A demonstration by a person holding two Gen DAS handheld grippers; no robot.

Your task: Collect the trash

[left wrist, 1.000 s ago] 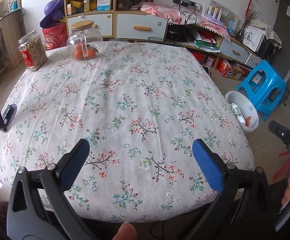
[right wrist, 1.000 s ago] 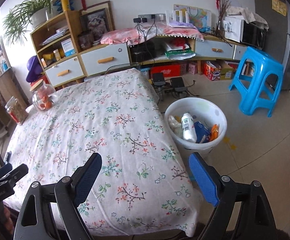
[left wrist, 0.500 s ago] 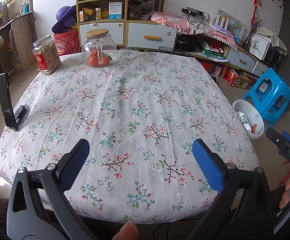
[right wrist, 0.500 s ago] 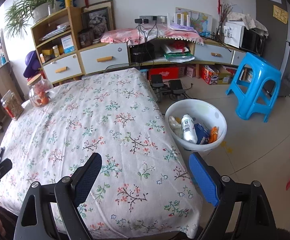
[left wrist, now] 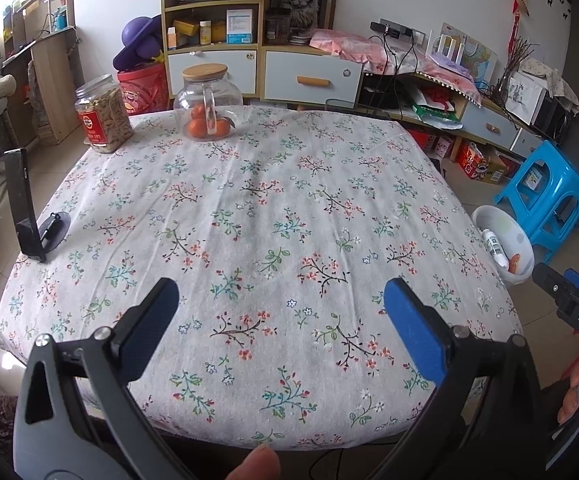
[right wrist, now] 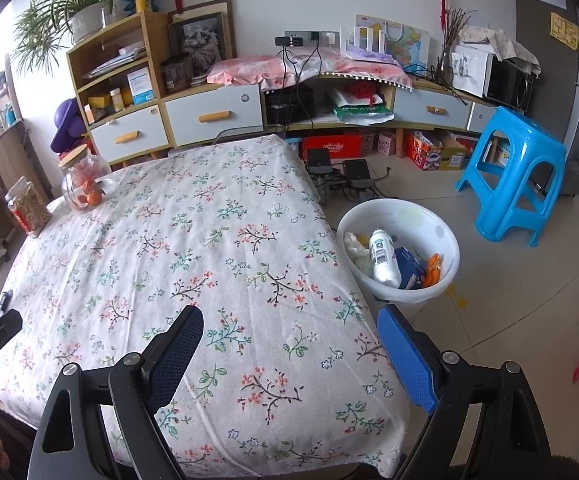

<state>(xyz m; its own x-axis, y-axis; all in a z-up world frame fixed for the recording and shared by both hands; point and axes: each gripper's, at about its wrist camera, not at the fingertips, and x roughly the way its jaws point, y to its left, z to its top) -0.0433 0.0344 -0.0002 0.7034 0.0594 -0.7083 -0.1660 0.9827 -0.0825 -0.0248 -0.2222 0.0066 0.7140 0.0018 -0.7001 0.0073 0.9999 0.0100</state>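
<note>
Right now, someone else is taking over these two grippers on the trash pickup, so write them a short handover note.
Left gripper: open, holding nothing, above the near edge of the floral tablecloth.
Right gripper: open, holding nothing, above the near right corner.
White round plastic bin on the floor right of the table holds a white labelled bottle, a blue packet and orange scraps.
Done: no loose trash shows on the cloth.
Left: only two jars and a phone stand remain; check the floor before stopping.

The left gripper (left wrist: 281,304) and the right gripper (right wrist: 289,332) both tilt down, wide open, holding nothing.
</note>
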